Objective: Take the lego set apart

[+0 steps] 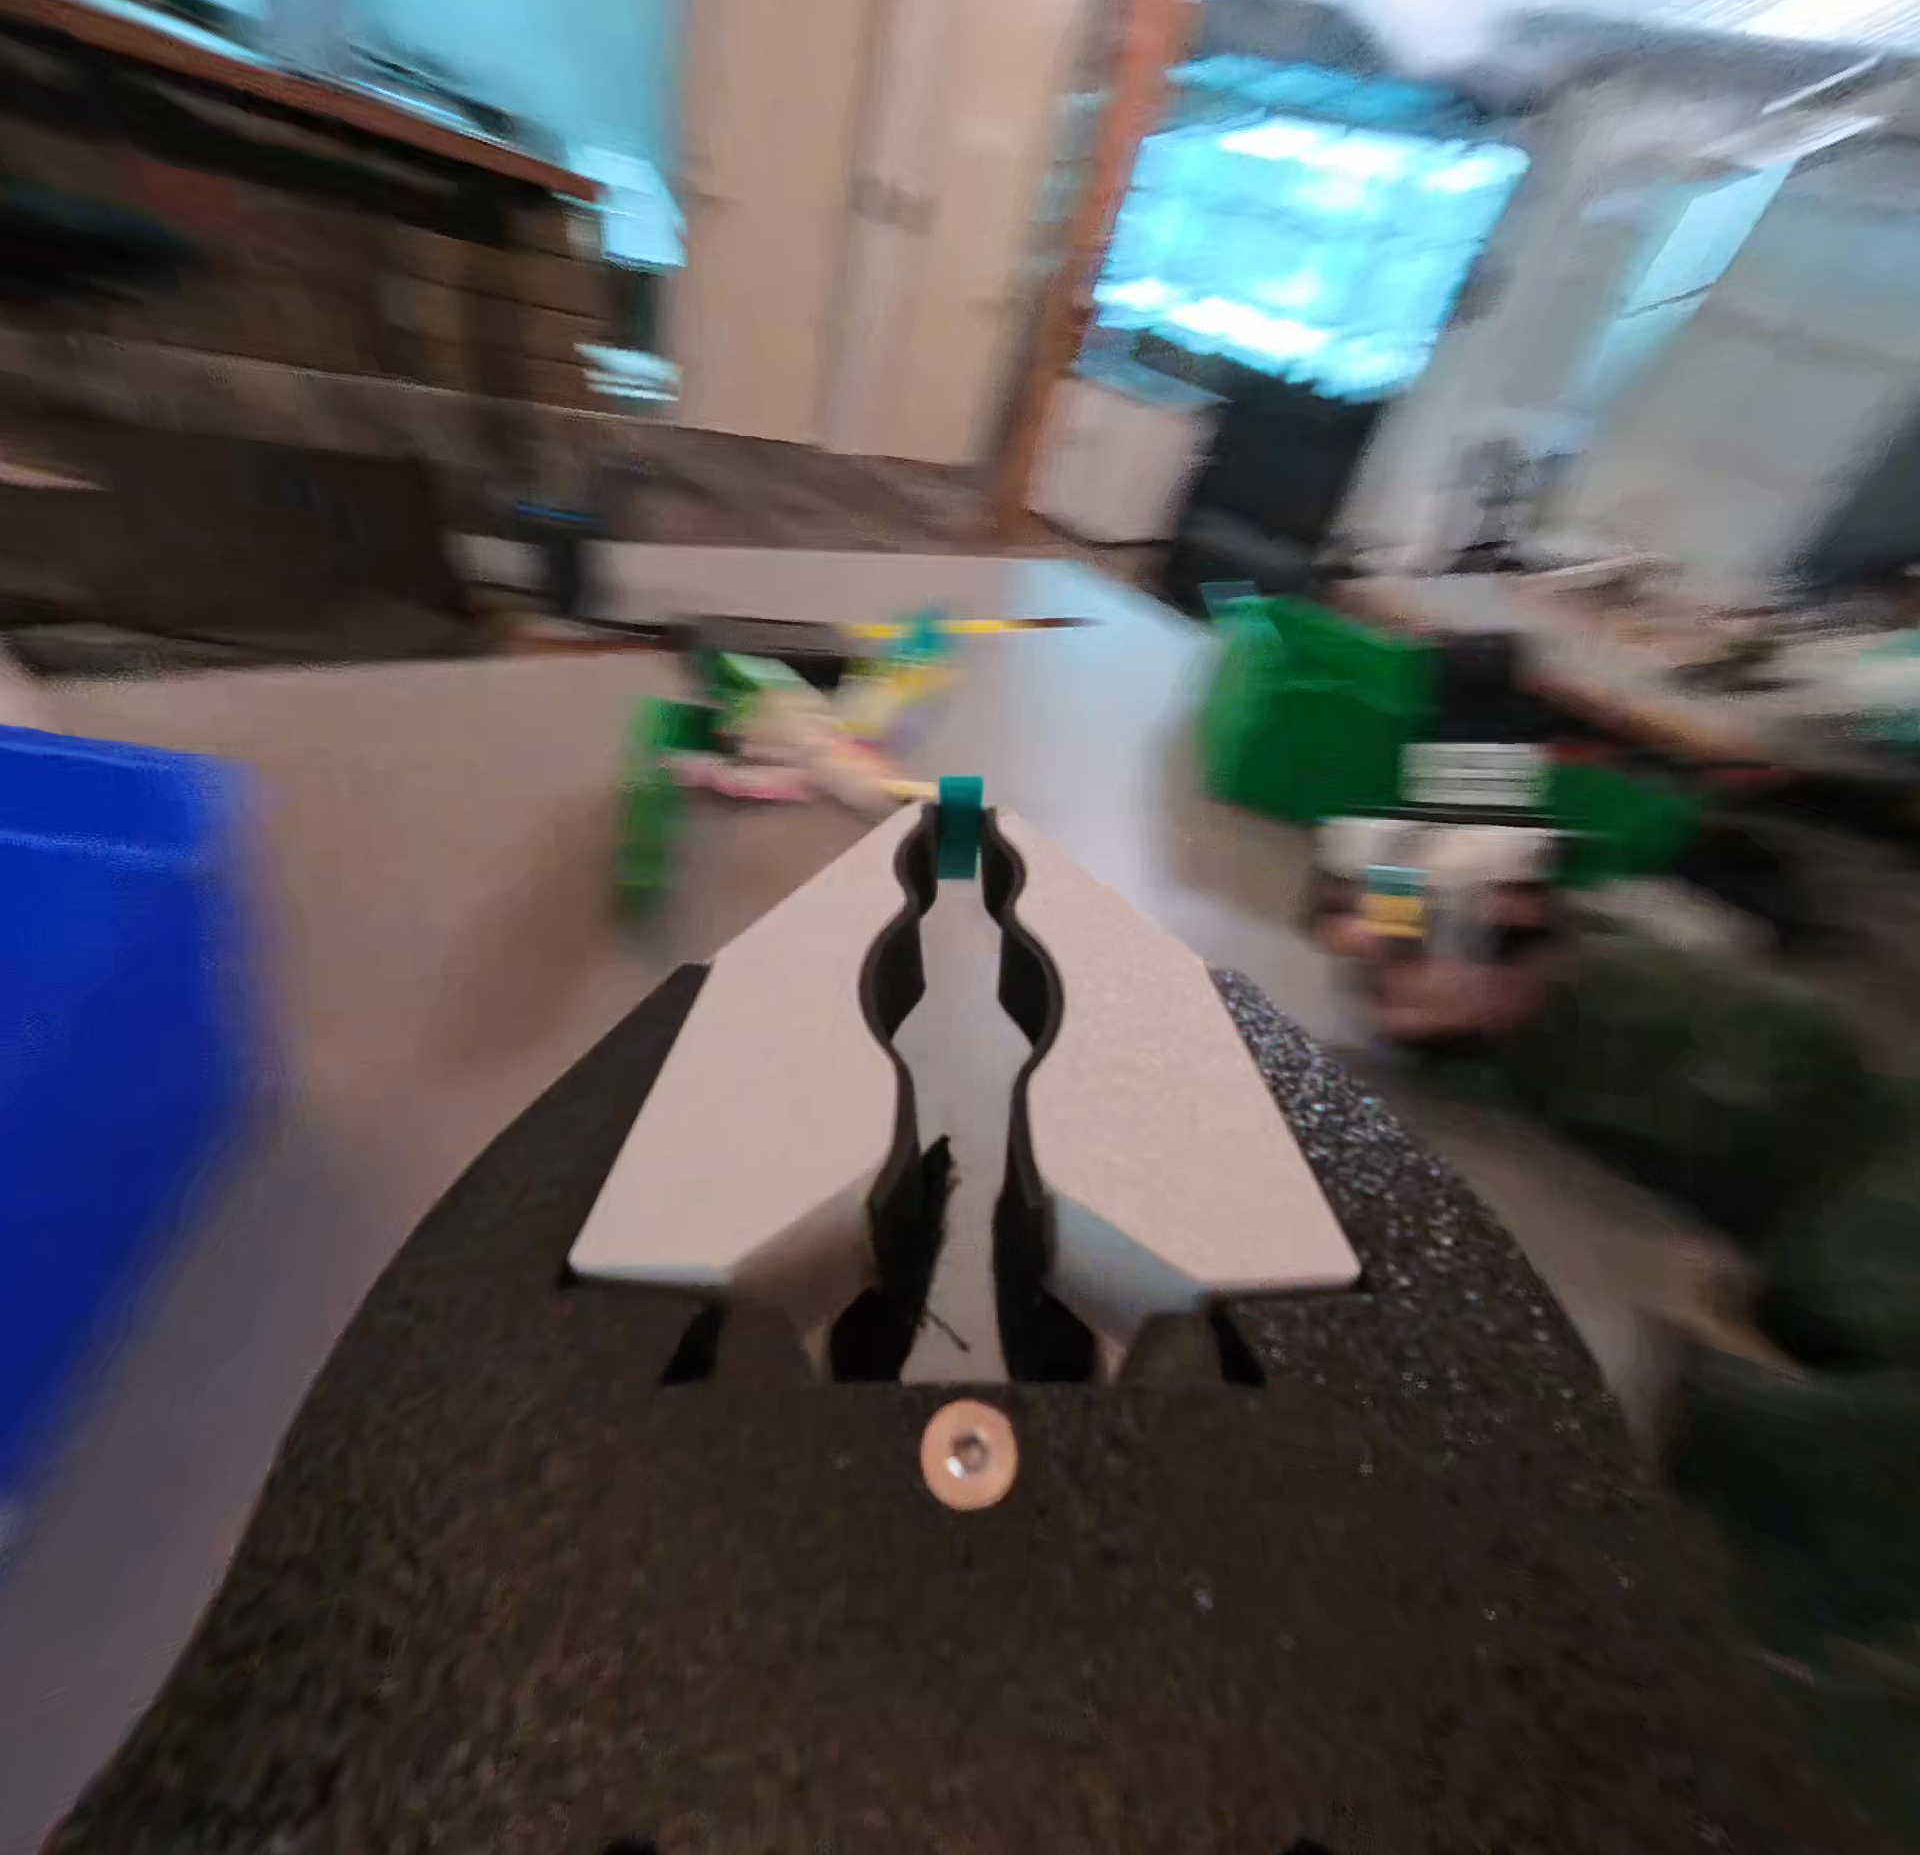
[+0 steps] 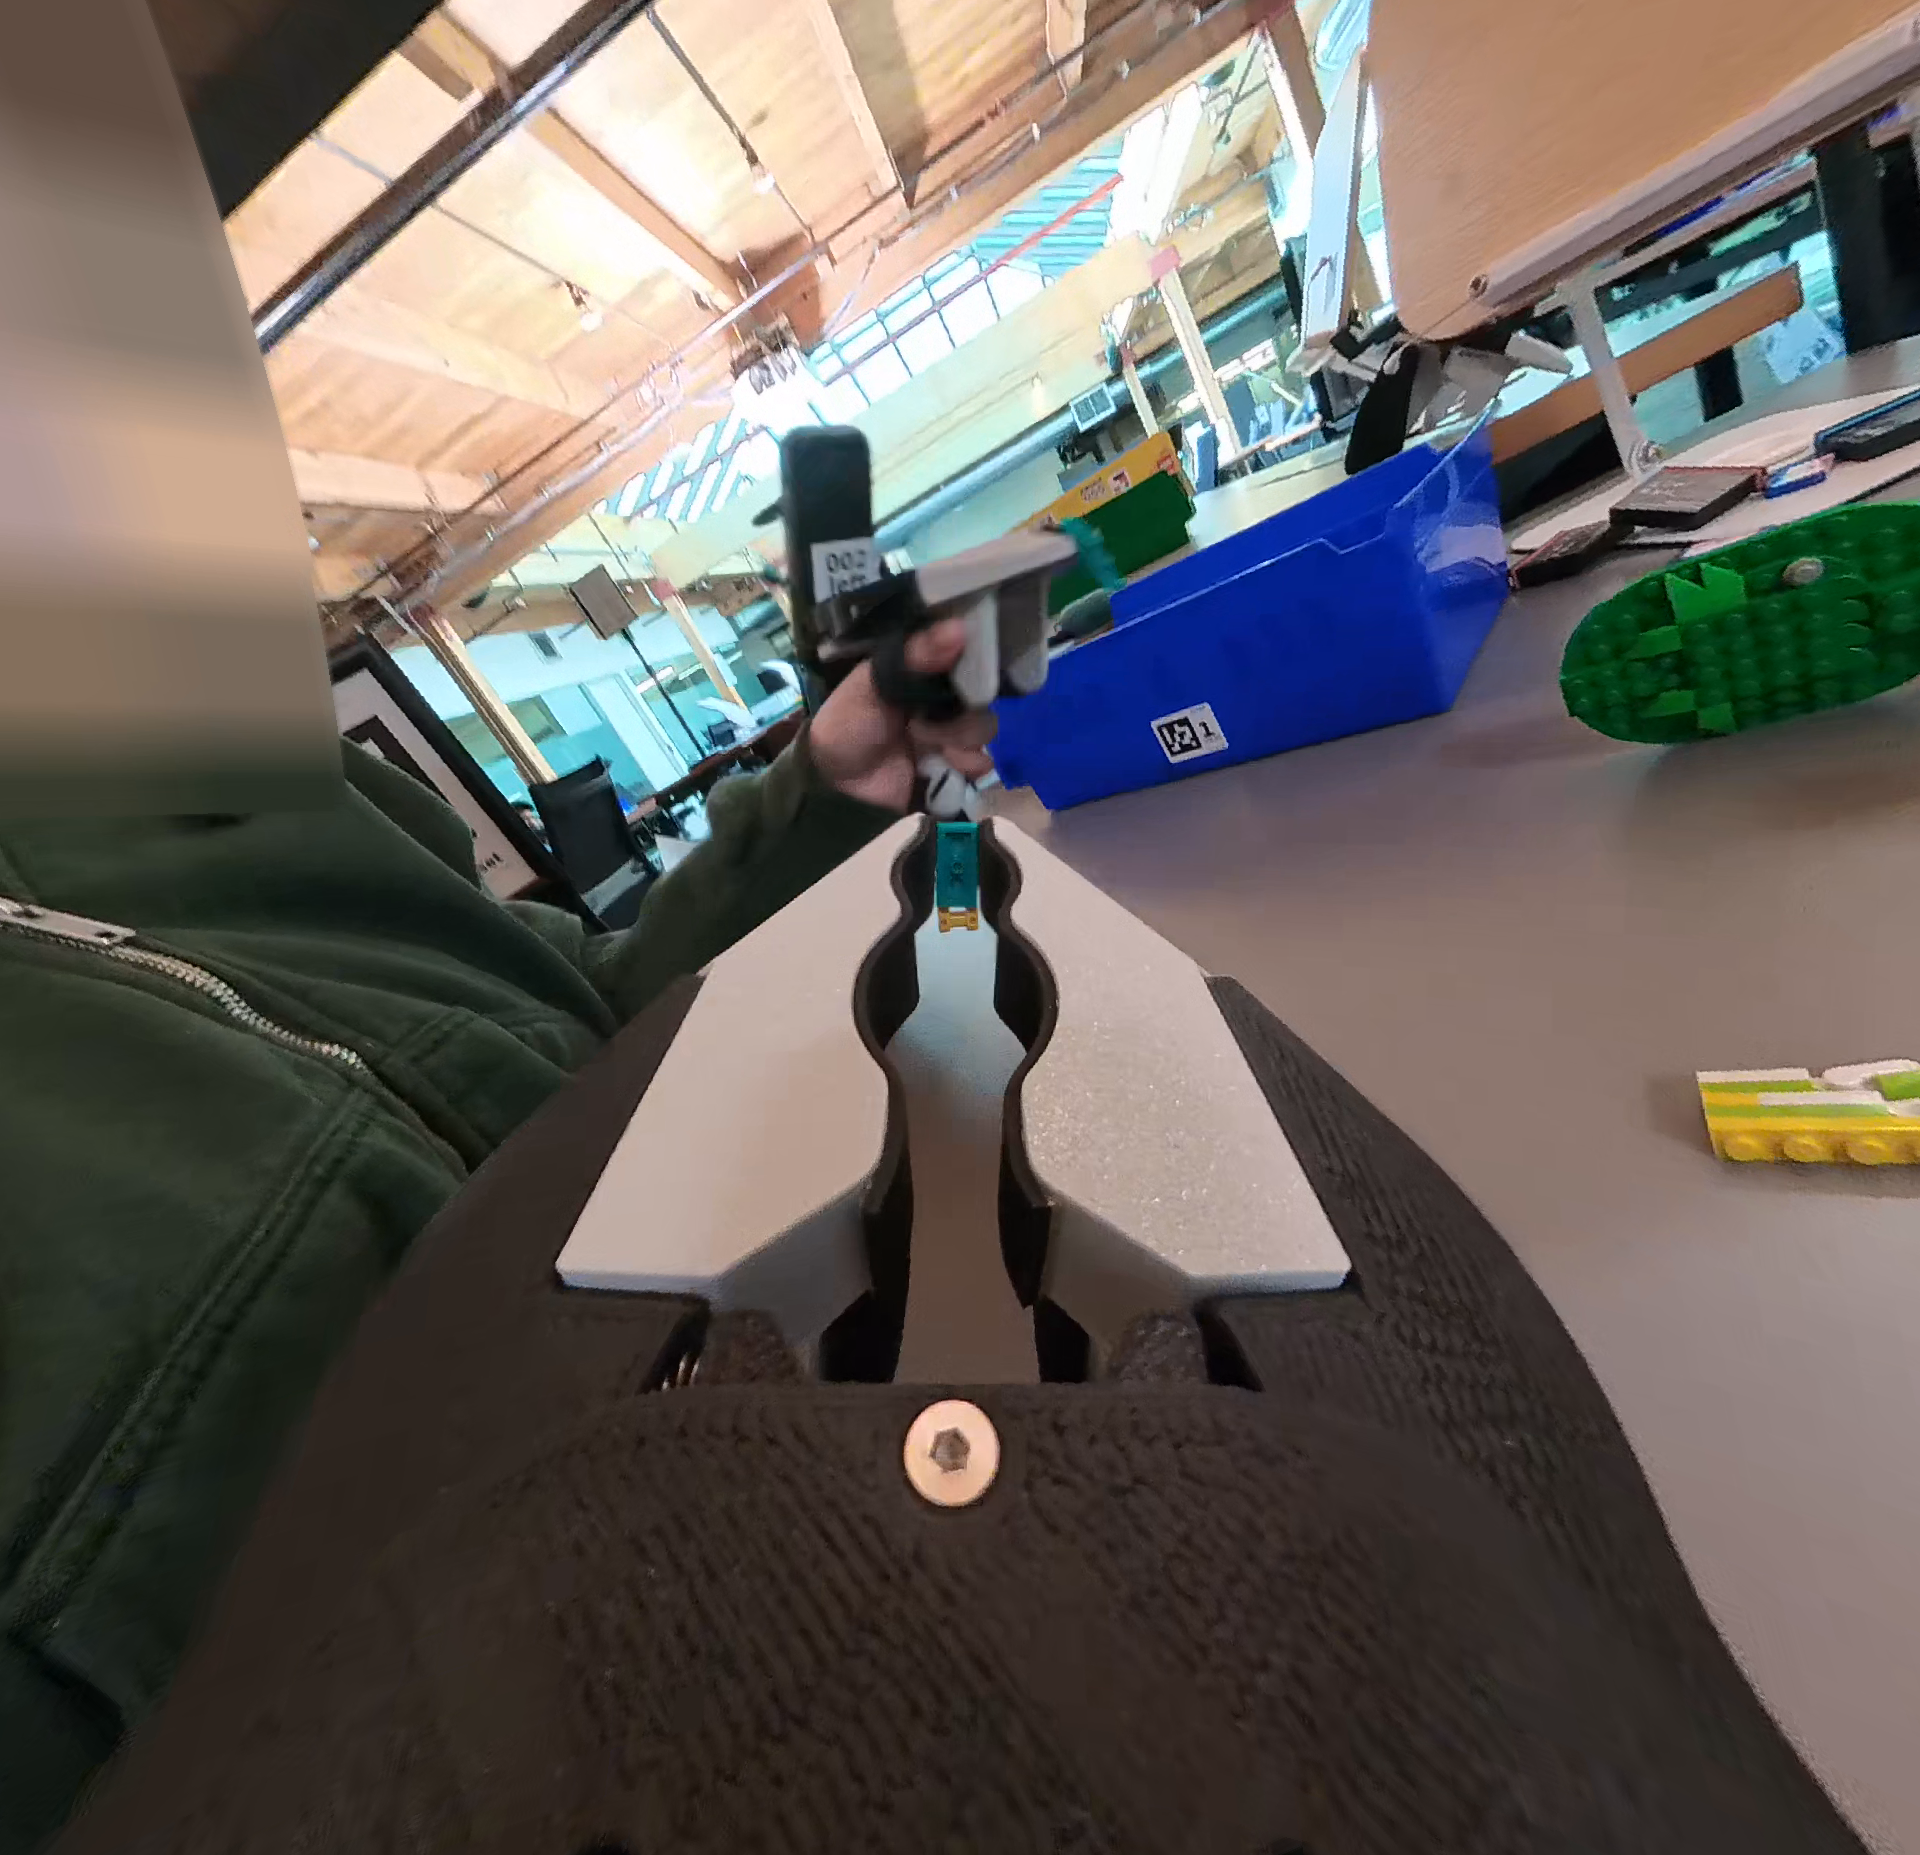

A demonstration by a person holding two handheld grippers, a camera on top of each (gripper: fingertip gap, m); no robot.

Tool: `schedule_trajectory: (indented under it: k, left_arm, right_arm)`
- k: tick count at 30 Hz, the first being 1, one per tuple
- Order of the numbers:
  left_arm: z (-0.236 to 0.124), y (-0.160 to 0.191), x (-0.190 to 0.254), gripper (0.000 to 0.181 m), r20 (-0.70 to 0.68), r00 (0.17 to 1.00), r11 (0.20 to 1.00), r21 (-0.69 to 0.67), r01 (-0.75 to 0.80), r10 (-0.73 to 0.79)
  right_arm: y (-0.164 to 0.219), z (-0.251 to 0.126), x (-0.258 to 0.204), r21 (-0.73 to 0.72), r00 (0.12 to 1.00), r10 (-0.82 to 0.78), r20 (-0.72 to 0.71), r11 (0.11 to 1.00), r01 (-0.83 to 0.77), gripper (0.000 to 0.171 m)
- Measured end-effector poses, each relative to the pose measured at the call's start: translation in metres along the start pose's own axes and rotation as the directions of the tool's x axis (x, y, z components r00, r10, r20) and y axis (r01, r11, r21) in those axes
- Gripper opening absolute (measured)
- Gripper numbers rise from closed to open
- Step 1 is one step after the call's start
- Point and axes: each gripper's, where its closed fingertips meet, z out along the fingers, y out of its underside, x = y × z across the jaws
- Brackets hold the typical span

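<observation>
My left gripper point(image 1: 958, 818) is shut on a small teal lego piece point(image 1: 958, 831), held above the grey table; this view is blurred by motion. Blurred lego parts point(image 1: 800, 725) lie on the table ahead of it. My right gripper point(image 2: 956, 849) is shut on a teal and yellow lego piece point(image 2: 956, 886). In the right wrist view the left gripper point(image 2: 1081, 553) shows farther off, held in a hand above the blue bin point(image 2: 1268, 652), with a teal piece point(image 2: 1091, 553) at its tip. A green round lego plate point(image 2: 1756, 631) and a yellow-green lego chunk point(image 2: 1818, 1114) lie on the table at the right.
The blue bin point(image 1: 114, 1078) stands close at the left in the left wrist view. A green box point(image 1: 1320, 704) stands at the right. A person in a dark green jacket point(image 2: 208, 1130) fills the left of the right wrist view. A desk stand and flat devices point(image 2: 1683, 496) sit behind the green plate. Between my left fingertips and the green round lego plate point(image 2: 1756, 631) there is roughly 20 centimeters.
</observation>
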Motion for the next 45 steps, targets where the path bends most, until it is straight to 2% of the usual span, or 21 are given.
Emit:
schedule_trajectory:
  k: [2, 3, 5, 7, 9, 11, 13, 16, 18, 19, 23, 24, 27, 28, 31, 34, 36, 38, 39, 41, 45]
  left_arm:
    - [-0.03, -0.026, -0.068, 0.006, 0.345, 0.918, 0.979, -0.117, -0.164, 0.195]
    - [-0.046, -0.034, -0.099, 0.006, 0.456, 0.853, 0.963, -0.206, -0.175, 0.253]
    - [-0.068, -0.04, -0.146, 0.006, 0.564, 0.784, 0.944, -0.321, -0.079, 0.258]
    - [-0.077, -0.037, -0.181, 0.006, 0.612, 0.758, 0.925, -0.378, 0.027, 0.227]
    - [-0.085, -0.019, -0.208, 0.035, 0.651, 0.728, 0.876, -0.459, 0.151, 0.216]
    - [-0.089, -0.001, -0.214, 0.039, 0.67, 0.7, 0.823, -0.526, 0.215, 0.245]
    - [-0.089, 0.001, -0.207, 0.042, 0.672, 0.652, 0.806, -0.571, 0.154, 0.351]
    - [-0.069, -0.024, -0.168, 0.048, 0.65, 0.568, 0.828, -0.55, -0.106, 0.504]
    - [-0.073, -0.037, -0.165, 0.042, 0.647, 0.419, 0.762, -0.607, -0.223, 0.638]
    - [-0.079, -0.039, -0.174, 0.041, 0.657, 0.369, 0.748, -0.628, -0.214, 0.658]
    - [-0.093, -0.023, -0.209, 0.047, 0.706, 0.487, 0.824, -0.564, -0.053, 0.514]
    - [-0.098, -0.02, -0.216, 0.056, 0.716, 0.493, 0.829, -0.559, -0.02, 0.494]
    - [-0.1, -0.011, -0.219, 0.042, 0.71, 0.578, 0.85, -0.524, 0.052, 0.403]
    - [-0.1, -0.011, -0.219, 0.044, 0.712, 0.591, 0.859, -0.508, 0.062, 0.379]
    - [-0.106, -0.01, -0.224, 0.08, 0.712, 0.595, 0.851, -0.518, 0.085, 0.373]
    - [-0.101, -0.01, -0.217, 0.089, 0.692, 0.635, 0.86, -0.503, 0.08, 0.345]
    - [-0.068, -0.025, -0.174, 0.087, 0.581, 0.771, 0.921, -0.388, -0.019, 0.261]
    - [-0.019, -0.035, -0.087, 0.066, 0.282, 0.936, 0.961, -0.235, -0.146, 0.211]
    - [0.0, -0.029, -0.041, 0.059, 0.124, 0.967, 0.96, -0.204, -0.194, 0.222]
    - [0.029, 0.004, 0.024, 0.052, -0.067, 0.945, 0.911, -0.248, -0.328, 0.322]
    - [0.066, 0.059, 0.091, 0.037, -0.186, 0.806, 0.772, -0.231, -0.592, 0.562]
  right_arm:
    - [-0.003, 0.0, 0.001, 0.021, 1.0, 0.009, -0.002, 1.0, -0.009, 0.005]
    - [-0.004, 0.0, 0.001, 0.025, 1.0, 0.005, -0.007, 1.0, -0.005, 0.005]
    - [-0.006, 0.001, 0.001, 0.035, 1.0, -0.006, -0.017, 0.999, 0.006, 0.005]
    - [-0.007, 0.002, 0.002, 0.042, 0.999, -0.018, -0.034, 0.999, 0.02, 0.005]
    - [-0.007, 0.002, 0.006, 0.043, 0.997, -0.038, -0.064, 0.998, 0.041, 0.005]
    - [-0.009, 0.002, 0.009, 0.061, 0.995, -0.046, -0.092, 0.997, 0.051, 0.005]
    - [-0.015, 0.0, 0.014, 0.112, 0.992, -0.025, -0.122, 0.993, 0.038, 0.005]
    - [-0.025, -0.001, 0.024, 0.21, 0.987, 0.038, -0.154, 0.978, -0.005, 0.005]
    - [-0.028, 0.0, 0.029, 0.241, 0.983, 0.058, -0.173, 0.97, -0.015, 0.005]
    - [-0.027, 0.002, 0.03, 0.245, 0.983, 0.062, -0.173, 0.969, -0.018, 0.005]
    - [-0.022, 0.008, 0.03, 0.228, 0.984, 0.075, -0.162, 0.973, -0.037, 0.005]
    - [-0.021, 0.009, 0.03, 0.223, 0.984, 0.076, -0.162, 0.974, -0.039, 0.005]
    - [-0.02, 0.012, 0.031, 0.217, 0.985, 0.081, -0.155, 0.975, -0.046, 0.005]
    - [-0.019, 0.013, 0.031, 0.216, 0.985, 0.083, -0.152, 0.975, -0.049, 0.005]
    - [-0.017, 0.016, 0.031, 0.209, 0.986, 0.084, -0.145, 0.976, -0.053, 0.005]
    - [-0.017, 0.018, 0.031, 0.211, 0.986, 0.081, -0.145, 0.976, -0.049, 0.005]
    - [-0.02, 0.018, 0.03, 0.234, 0.987, 0.084, -0.137, 0.971, -0.051, 0.005]
    - [-0.024, 0.02, 0.028, 0.27, 0.988, 0.094, -0.124, 0.961, -0.058, 0.005]
    - [-0.026, 0.021, 0.028, 0.285, 0.988, 0.099, -0.119, 0.956, -0.062, 0.005]
    - [-0.028, 0.023, 0.026, 0.312, 0.989, 0.104, -0.108, 0.948, -0.065, 0.005]
    - [-0.029, 0.026, 0.024, 0.341, 0.989, 0.121, -0.09, 0.936, -0.083, 0.005]
